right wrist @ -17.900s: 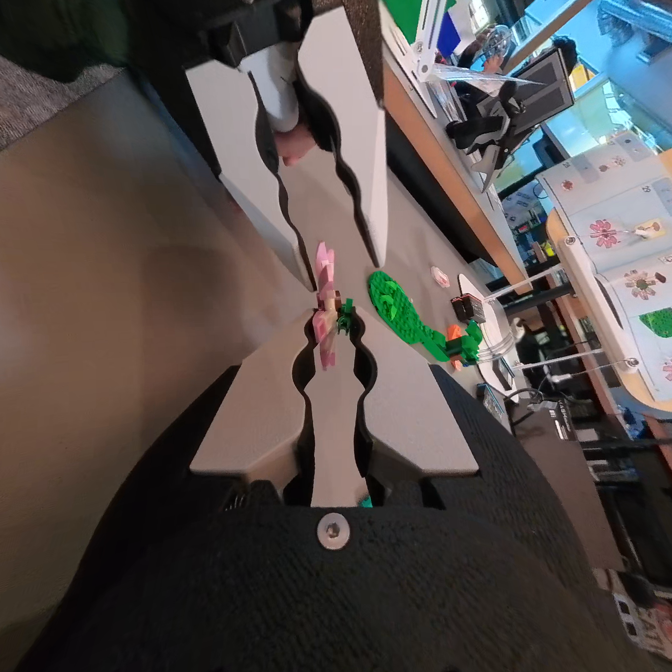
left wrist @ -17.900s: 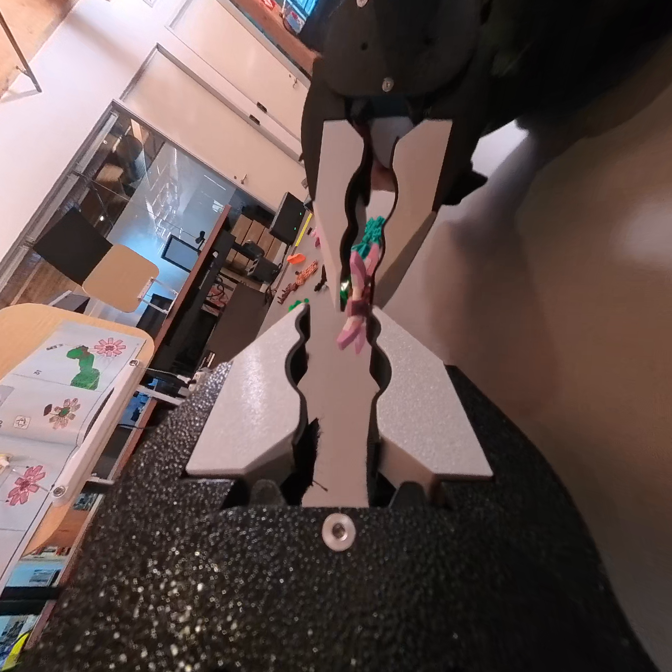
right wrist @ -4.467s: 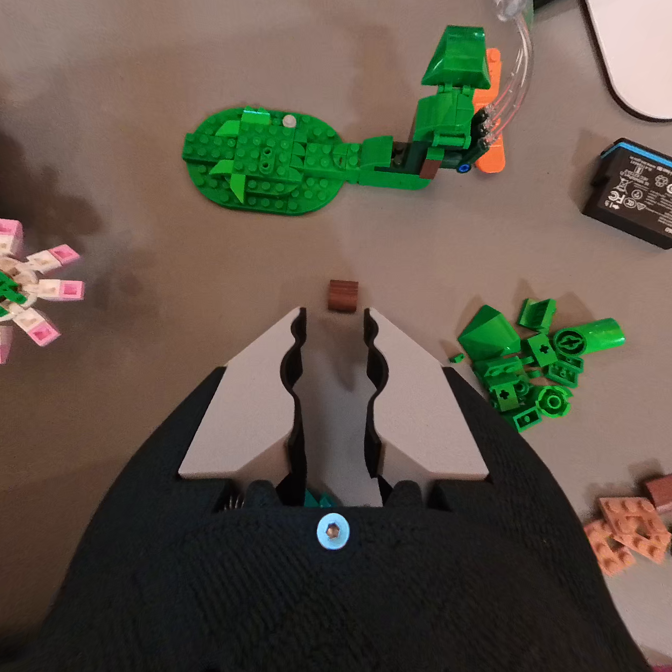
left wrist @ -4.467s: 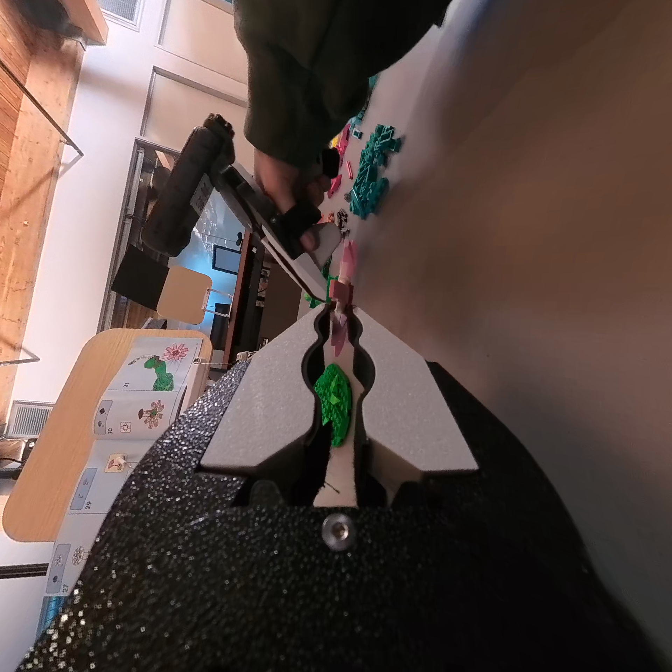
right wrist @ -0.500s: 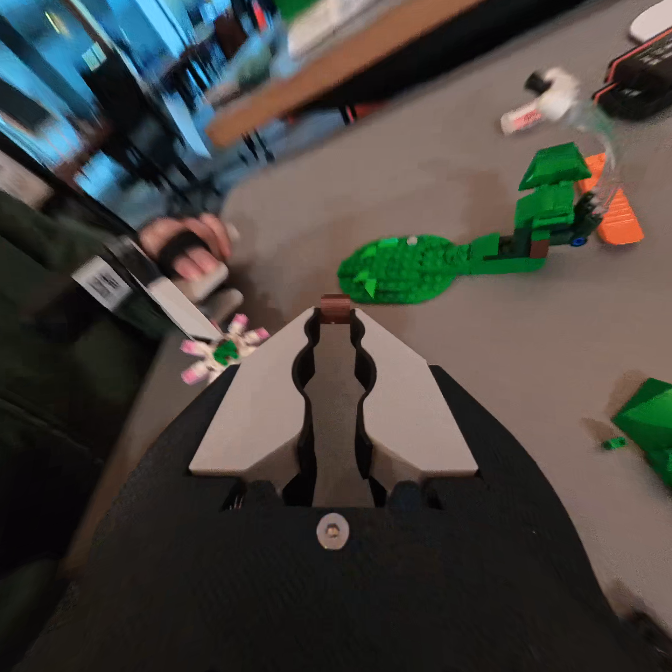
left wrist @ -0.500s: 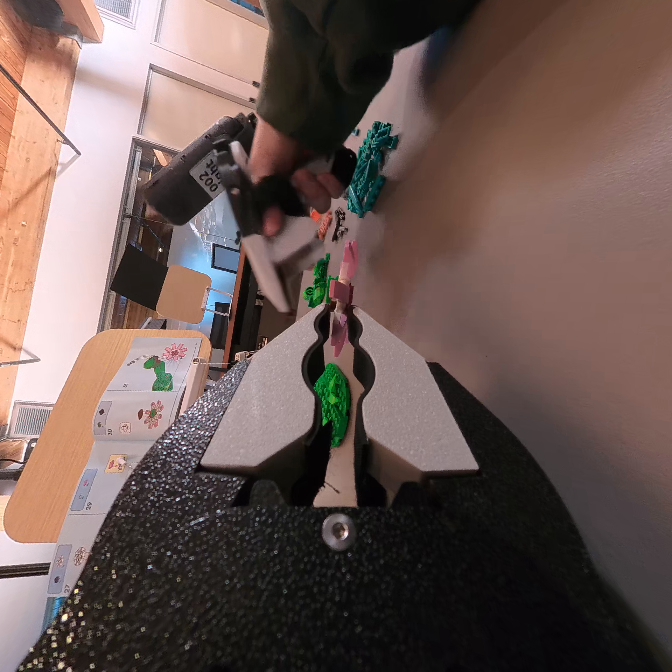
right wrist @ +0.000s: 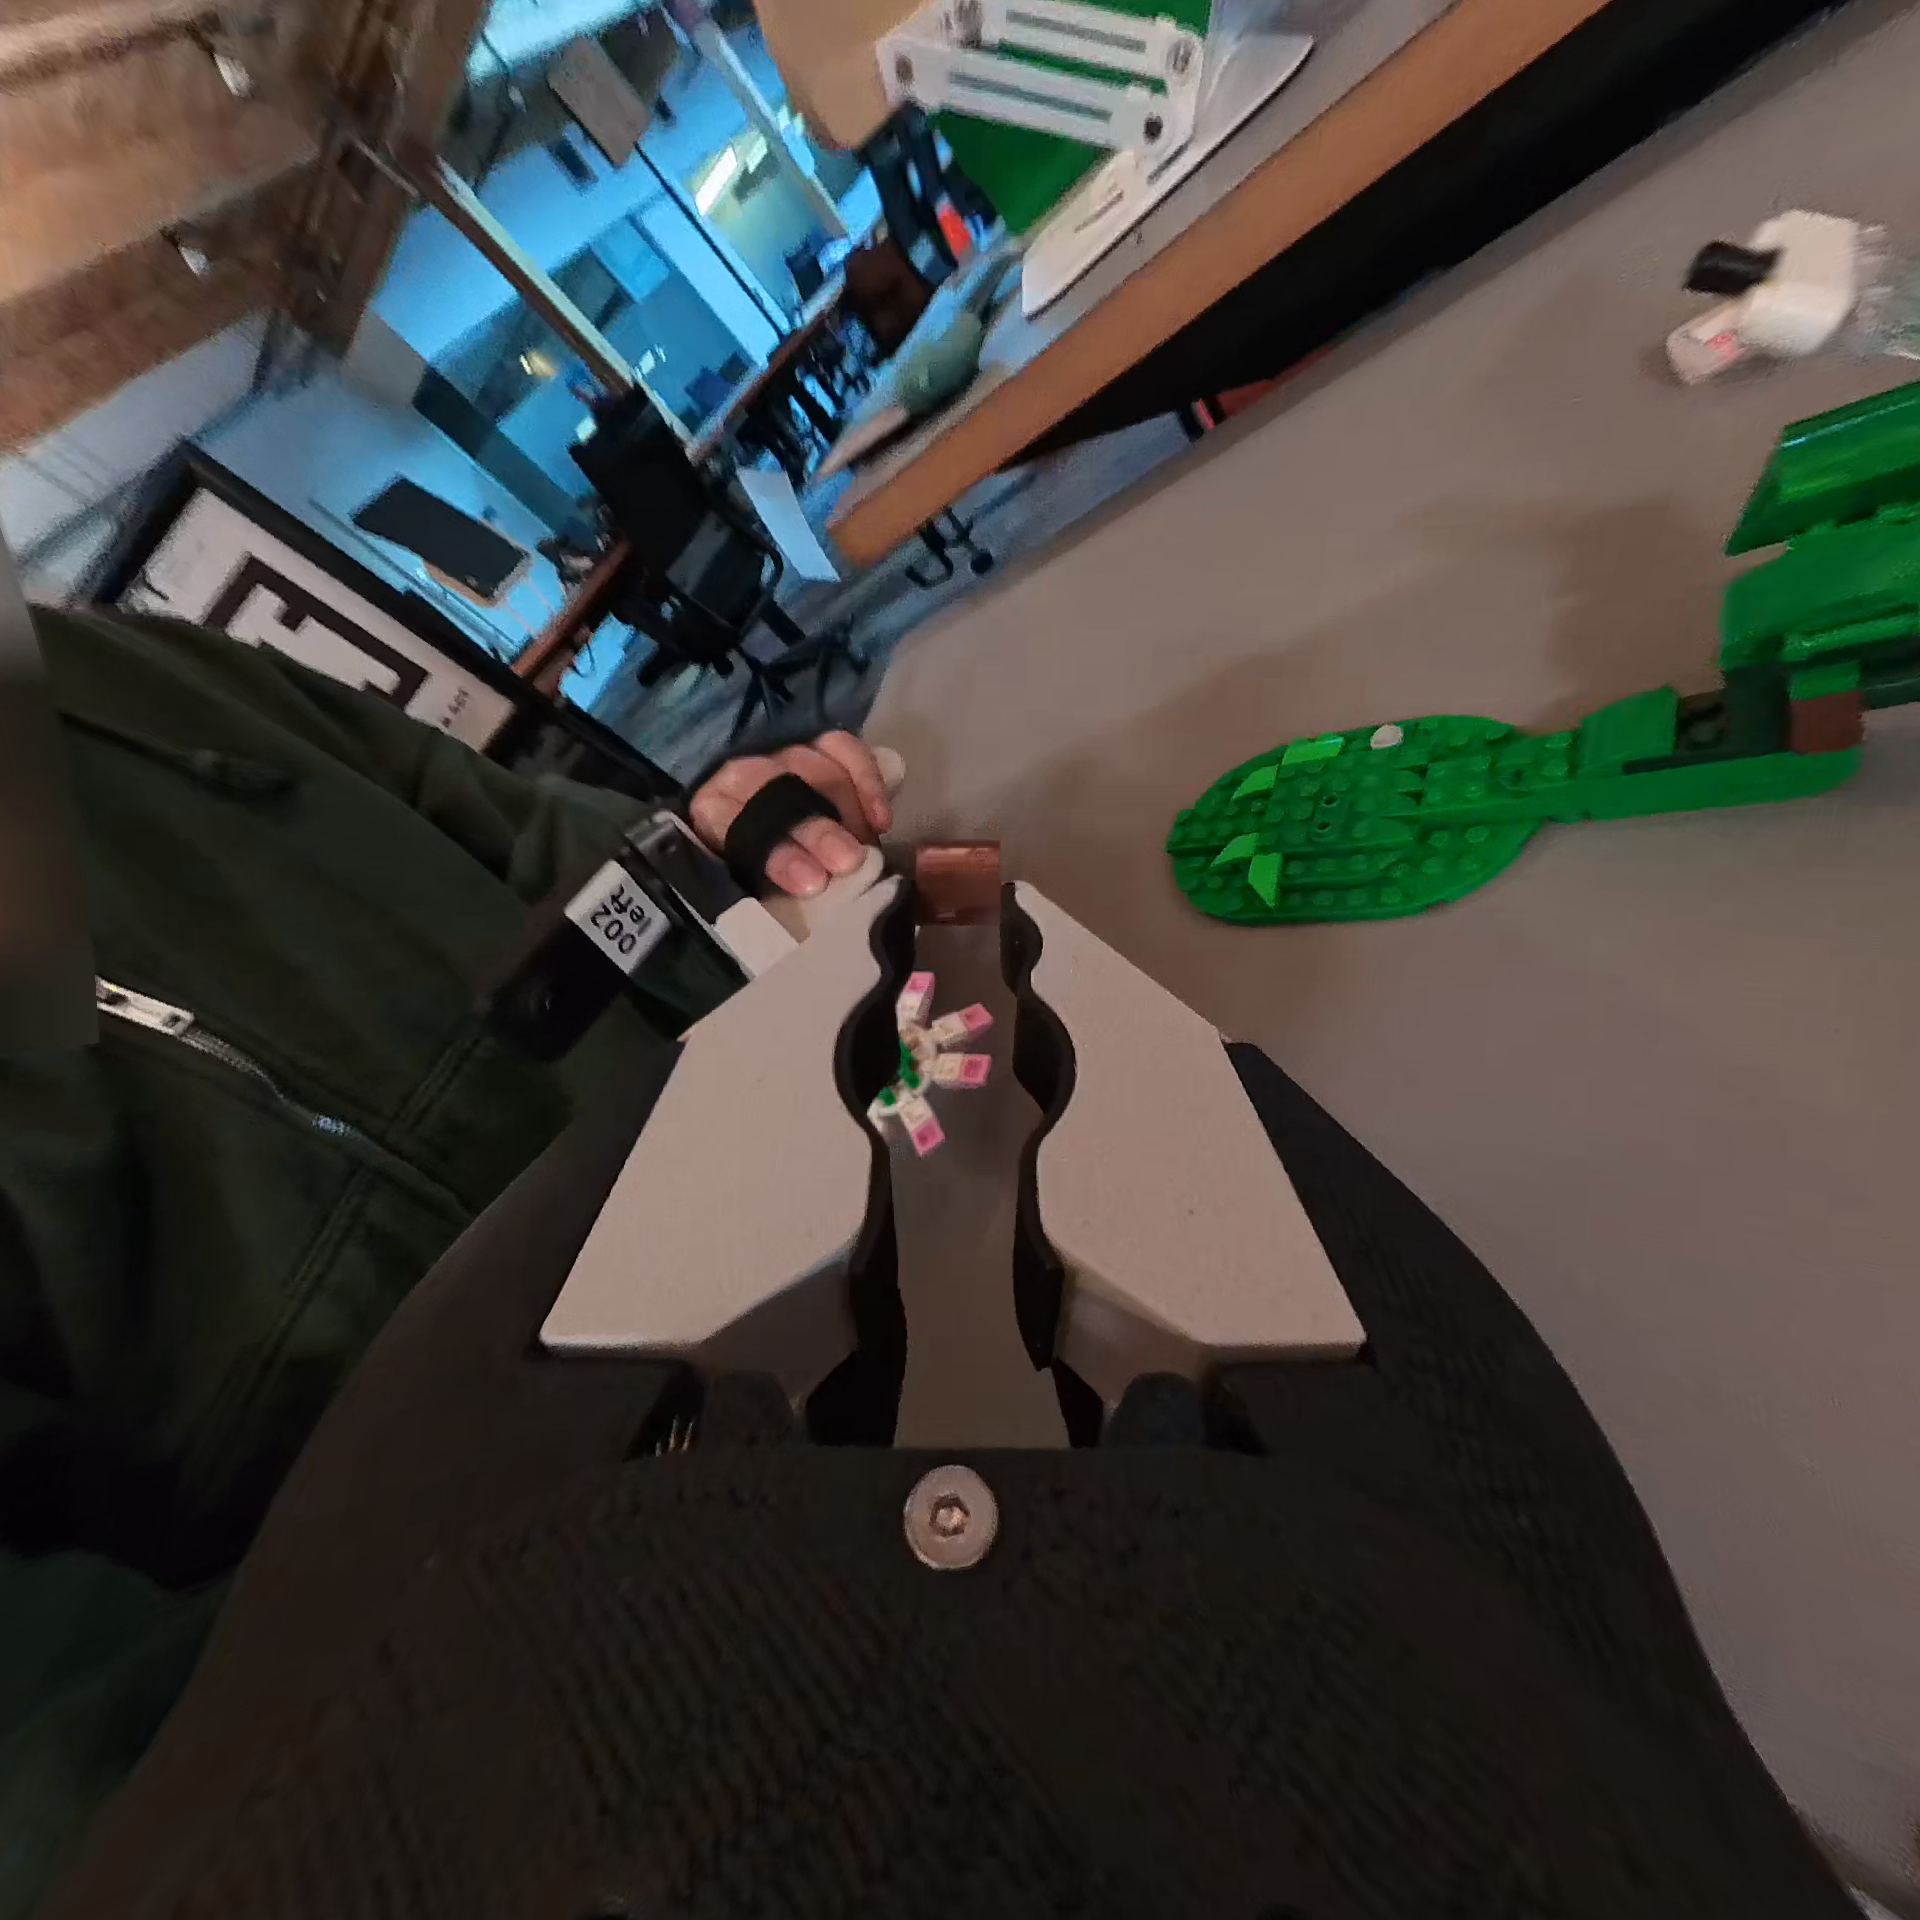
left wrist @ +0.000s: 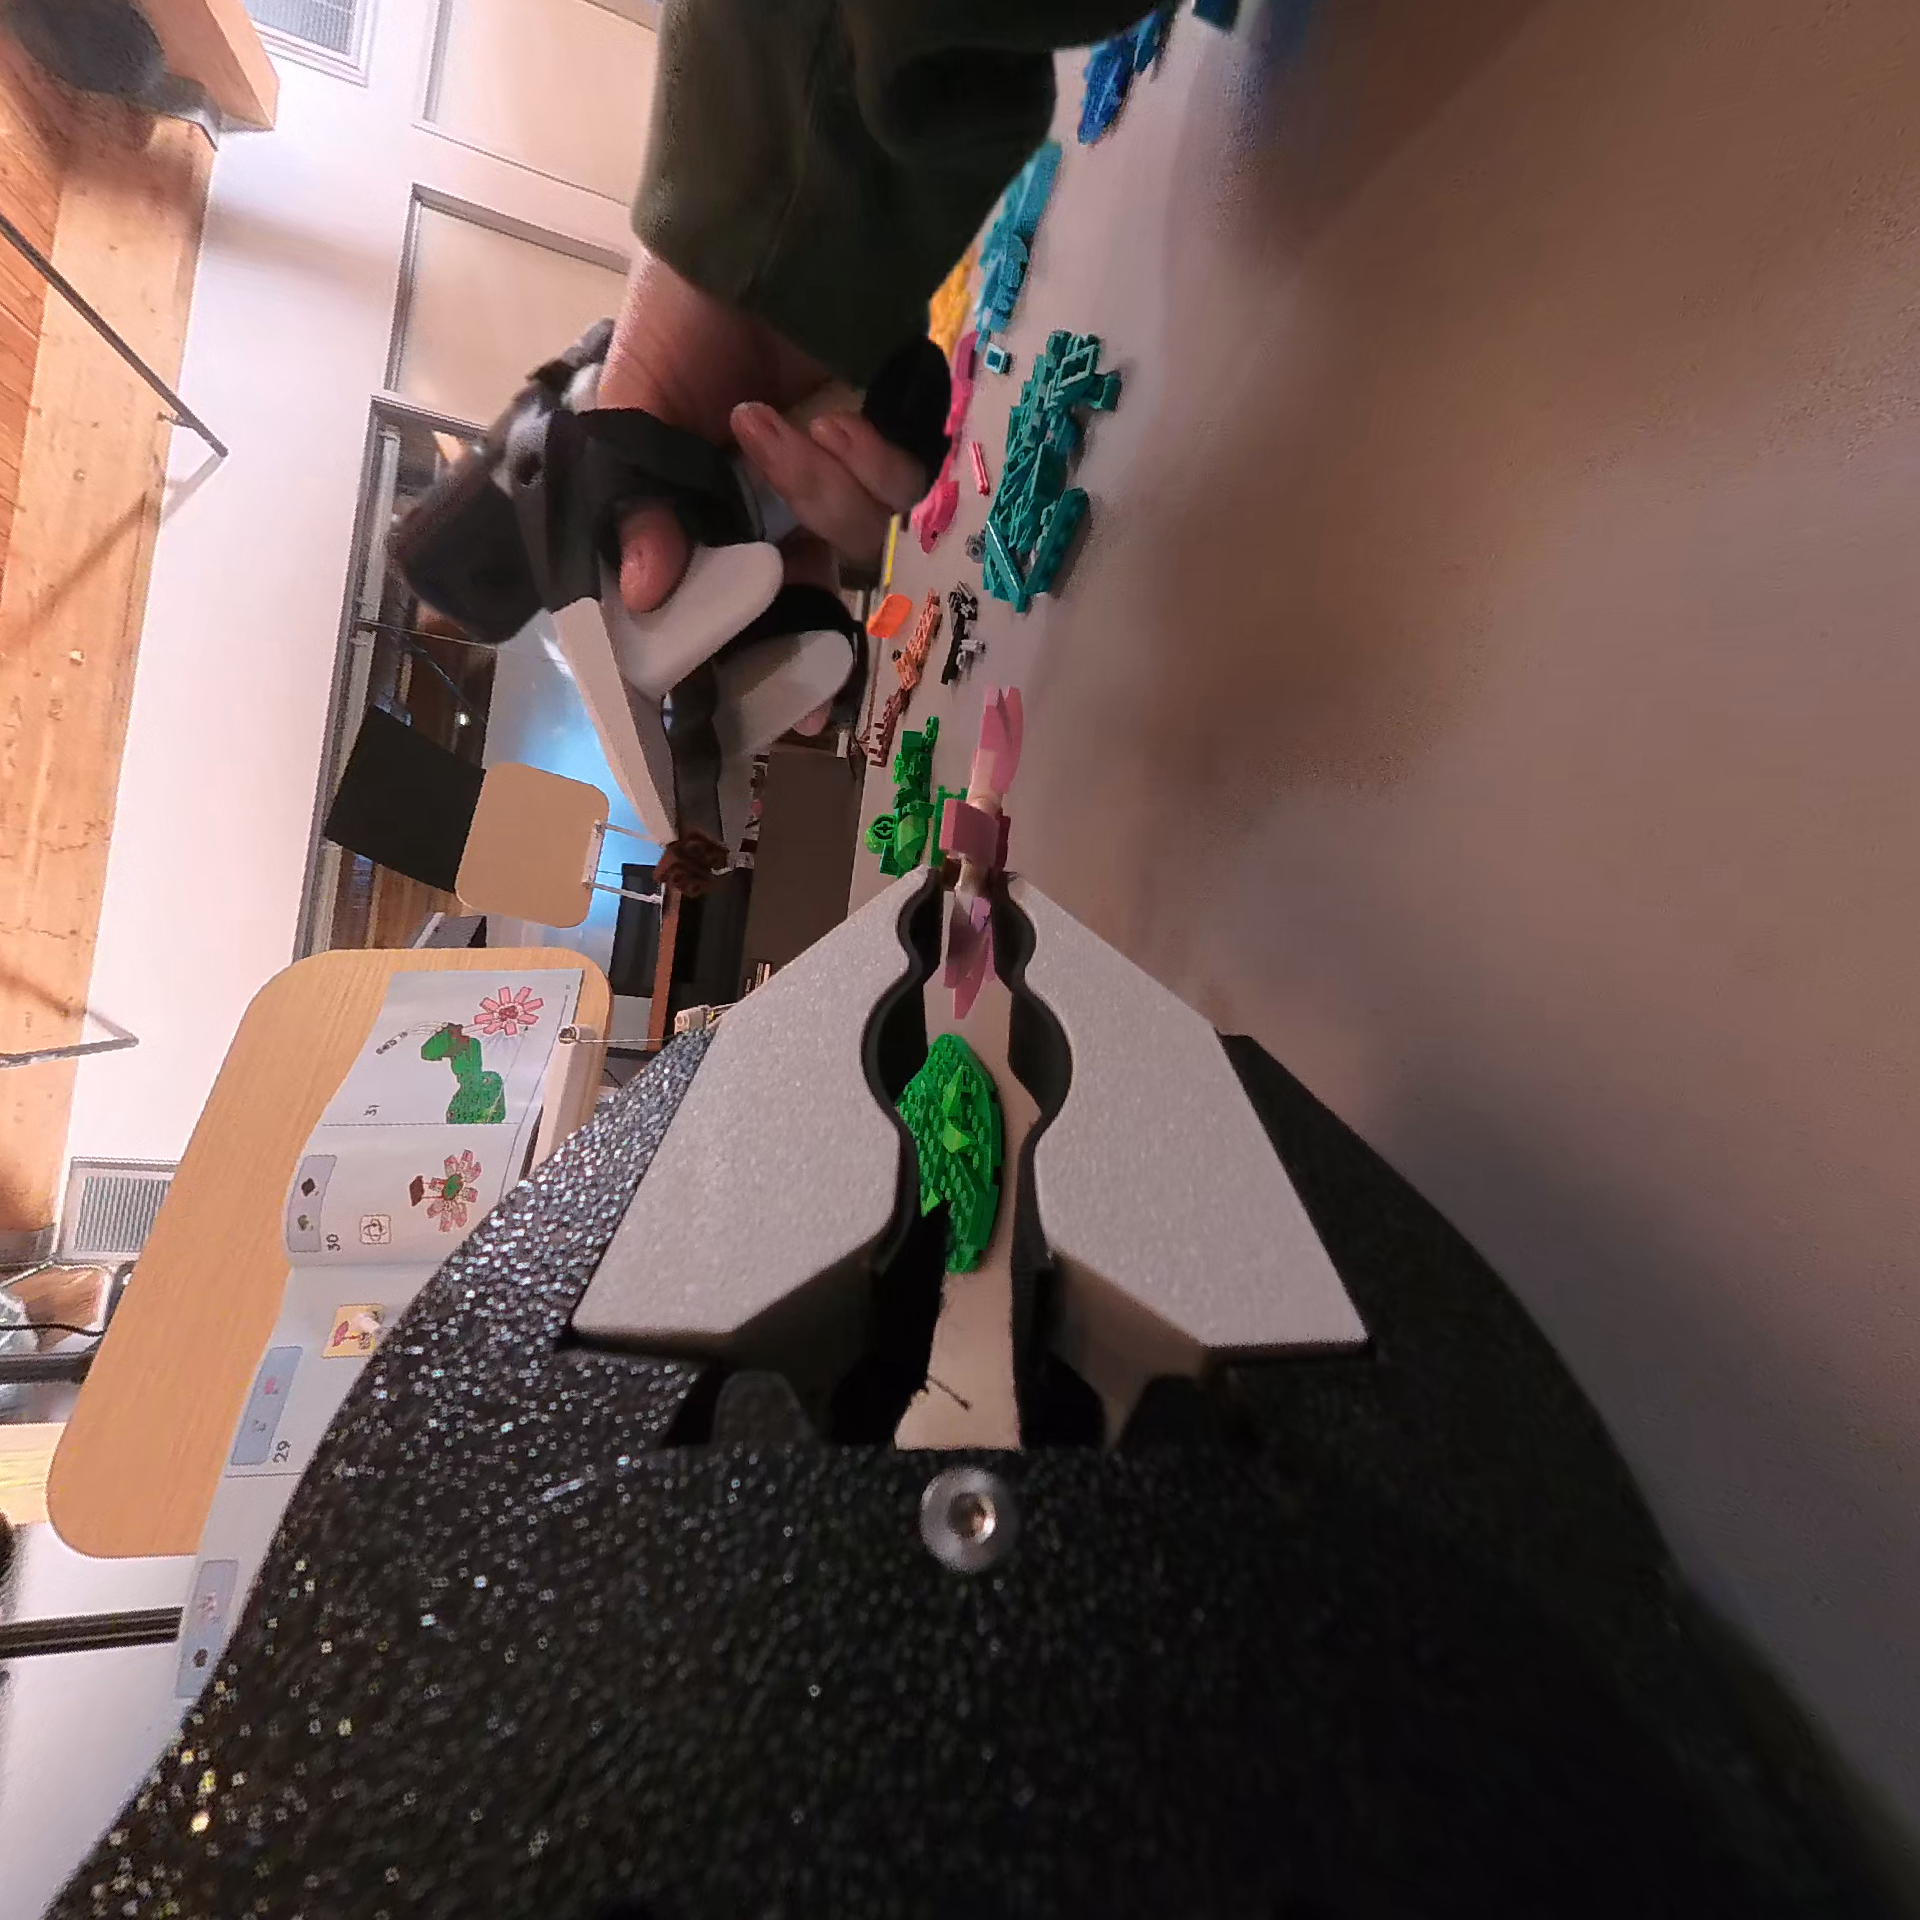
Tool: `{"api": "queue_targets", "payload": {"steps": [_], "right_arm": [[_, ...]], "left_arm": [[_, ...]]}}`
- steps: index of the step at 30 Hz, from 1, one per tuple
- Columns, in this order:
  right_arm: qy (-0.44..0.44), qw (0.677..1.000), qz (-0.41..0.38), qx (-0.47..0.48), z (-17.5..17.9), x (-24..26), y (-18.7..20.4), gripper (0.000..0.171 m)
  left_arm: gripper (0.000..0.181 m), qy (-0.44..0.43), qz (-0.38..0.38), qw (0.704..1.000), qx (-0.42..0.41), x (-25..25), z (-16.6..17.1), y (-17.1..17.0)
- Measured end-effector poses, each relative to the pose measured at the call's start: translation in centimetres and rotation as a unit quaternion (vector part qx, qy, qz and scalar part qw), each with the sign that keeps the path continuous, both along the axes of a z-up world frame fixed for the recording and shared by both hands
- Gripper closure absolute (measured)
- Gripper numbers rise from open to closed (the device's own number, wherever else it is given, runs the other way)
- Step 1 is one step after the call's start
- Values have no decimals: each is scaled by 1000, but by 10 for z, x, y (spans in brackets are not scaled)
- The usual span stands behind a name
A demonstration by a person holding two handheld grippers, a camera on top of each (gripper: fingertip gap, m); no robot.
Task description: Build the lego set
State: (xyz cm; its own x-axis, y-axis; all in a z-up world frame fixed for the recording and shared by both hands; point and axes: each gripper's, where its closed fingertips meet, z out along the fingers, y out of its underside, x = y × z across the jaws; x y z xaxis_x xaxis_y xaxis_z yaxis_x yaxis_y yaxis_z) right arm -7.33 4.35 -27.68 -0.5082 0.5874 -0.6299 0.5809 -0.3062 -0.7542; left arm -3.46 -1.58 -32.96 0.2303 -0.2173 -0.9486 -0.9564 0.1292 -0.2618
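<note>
Right wrist view: my right tool [right wrist: 957,894] is pinching a brown brick [right wrist: 957,881] at its tips. Left tool [left wrist: 968,891] is gripping the pink flower [left wrist: 982,831] low over the surface [left wrist: 1558,727]. Next, I'm guessing, lining the brick up on the flower's centre and pressing.

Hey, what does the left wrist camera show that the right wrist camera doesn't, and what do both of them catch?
Only the left wrist view shows the open instruction booklet, the teal brick pile and the loose green pieces.

Only the right wrist view shows the green build's tall end and a white object farther back.

Both show the pink flower pinched in the left gripper, the brown brick in the right gripper, and the green leaf plate.
</note>
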Motion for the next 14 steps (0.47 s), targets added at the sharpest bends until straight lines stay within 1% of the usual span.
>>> {"api": "queue_targets", "payload": {"steps": [1,5,9,11,14], "right_arm": [[-2,1000,8,18,-1,2,-4,157],[-8,994,55,96,-5,13,-23,157],[-15,977,112,183,-20,25,-41,157],[-20,971,139,193,-25,30,-48,157],[-28,971,161,173,-25,35,-56,157]], "left_arm": [[176,1,0,1000,0,0,0,0],[176,3,0,1000,-2,0,-2,1],[176,-3,-11,1000,-5,3,-2,0],[176,-14,-16,1000,-3,5,0,-1],[176,-38,-37,999,-3,10,4,-5]]}}
